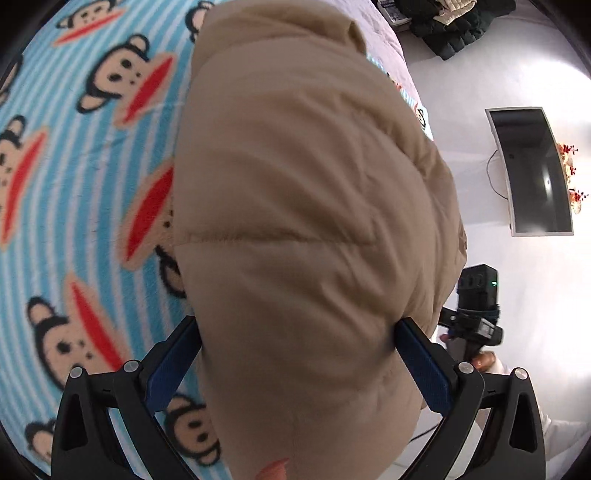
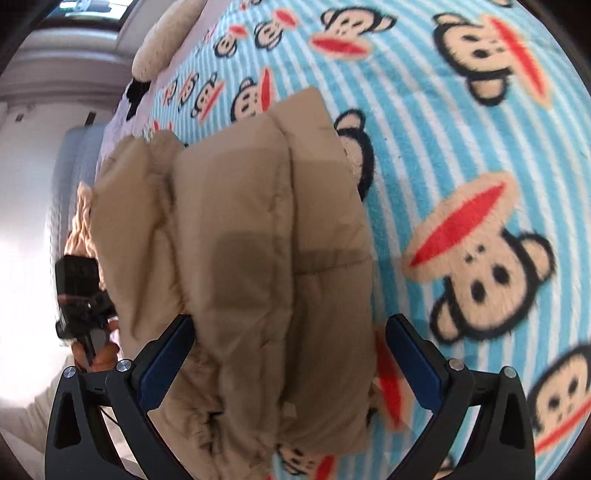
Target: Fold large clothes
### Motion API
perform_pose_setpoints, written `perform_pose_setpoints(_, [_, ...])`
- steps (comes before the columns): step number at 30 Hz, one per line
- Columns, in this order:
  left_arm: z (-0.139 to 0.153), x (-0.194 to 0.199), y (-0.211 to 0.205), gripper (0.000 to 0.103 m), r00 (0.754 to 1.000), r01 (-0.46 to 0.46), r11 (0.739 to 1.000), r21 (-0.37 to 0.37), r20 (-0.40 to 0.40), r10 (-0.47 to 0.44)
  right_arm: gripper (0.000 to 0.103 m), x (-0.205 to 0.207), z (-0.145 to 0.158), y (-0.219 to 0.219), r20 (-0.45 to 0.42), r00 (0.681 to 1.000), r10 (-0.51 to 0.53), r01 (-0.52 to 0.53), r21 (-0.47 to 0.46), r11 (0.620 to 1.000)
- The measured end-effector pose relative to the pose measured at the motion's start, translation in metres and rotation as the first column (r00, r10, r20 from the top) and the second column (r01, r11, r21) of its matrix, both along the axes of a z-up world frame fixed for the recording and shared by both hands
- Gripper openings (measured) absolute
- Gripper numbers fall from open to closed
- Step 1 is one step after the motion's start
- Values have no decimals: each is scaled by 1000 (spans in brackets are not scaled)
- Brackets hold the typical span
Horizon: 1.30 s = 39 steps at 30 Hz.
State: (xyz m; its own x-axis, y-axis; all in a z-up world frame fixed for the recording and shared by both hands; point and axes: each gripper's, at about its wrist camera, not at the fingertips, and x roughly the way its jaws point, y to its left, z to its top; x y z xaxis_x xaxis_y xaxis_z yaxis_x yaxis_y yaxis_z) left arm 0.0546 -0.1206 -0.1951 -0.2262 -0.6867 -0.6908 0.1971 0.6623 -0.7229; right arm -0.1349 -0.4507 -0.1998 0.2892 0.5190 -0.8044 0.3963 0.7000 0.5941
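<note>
While both tools hang over the bed, this is how the room stands:
Surface: a bed covered by a fleece blanket (image 1: 92, 155) in pale blue and white stripes, printed all over with cartoon monkey faces with wide red mouths
Jacket: a puffy tan quilted jacket (image 1: 303, 206) lies bundled on the blanket near the bed's edge, its stitched panels bulging upward
Left tool: the left tool (image 1: 295, 354) has its blue-padded fingers (image 1: 424, 369) spread wide, one on each side of the jacket's bulk; the padding swells between them and touches both pads, yet they are not pressed together
Right tool: the right tool (image 2: 291, 350) is likewise released, jaws apart, with the jacket's lower end lying between them, closer to the left finger
Edge of bed: a pale lilac sheet (image 1: 384, 33) shows past the blanket
Floor: pale and glossy, with strong glare
Wall side: a dark flat screen (image 1: 532, 170) with a cable trailing beside it, and red flowers (image 1: 570, 173) just behind
Far corner: a heap of dark clothes (image 1: 454, 26)
Pillow end: a cream plush cushion (image 2: 166, 40) at the blanket's far edge
</note>
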Motion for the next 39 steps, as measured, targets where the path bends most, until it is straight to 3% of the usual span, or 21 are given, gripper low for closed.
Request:
perform_pose_setpoints(5, [-11,3,-2,103,999,-9,999,-42,-34,7,103,13,-18,-14,22,1000,2,-3,74,997])
perform_pose_setpoints(10, [-16,-5,-4,103,999,-27,998,-53,-41,25,103,22,-18,-11,123,992,-29,-15,345,939])
perform_pose_setpoints(12, [-17,-9,-5,103,999,-27,999,-46,-31,26,103,31,-16,0,127,991,32,-70,312,948])
perform_pose_setpoints(16, [-19,-13,-16,103,1000,-25,999,-22,-9,24,103,51,-24,27,60,983,174,-182,158,971])
perform_pose_setpoints(21, [-11,-21,-32,101,999,-48,999,21,12,47,101,57,-27,29,24,995,99,-102,171,980])
perform_pose_setpoints(23, [0,-28,-40,91,998,-55,998,26,34,55,83,56,-25,28,21,996,86,-88,187,978])
perform_pose_setpoints(25, [11,-30,-39,78,997,-66,998,25,48,64,59,55,-20,29,40,997,62,-69,221,973])
perform_pose_setpoints(27, [19,-31,-33,74,996,-76,997,16,52,75,48,55,-10,32,71,996,56,-72,233,970])
perform_pose_setpoints(33, [53,-32,-21,74,989,-105,994,-39,103,108,46,61,18,51,146,989,36,-73,259,963])
perform_pose_setpoints(39, [82,-10,30,74,975,-156,986,-59,150,164,46,91,47,107,216,974,71,-122,232,965])
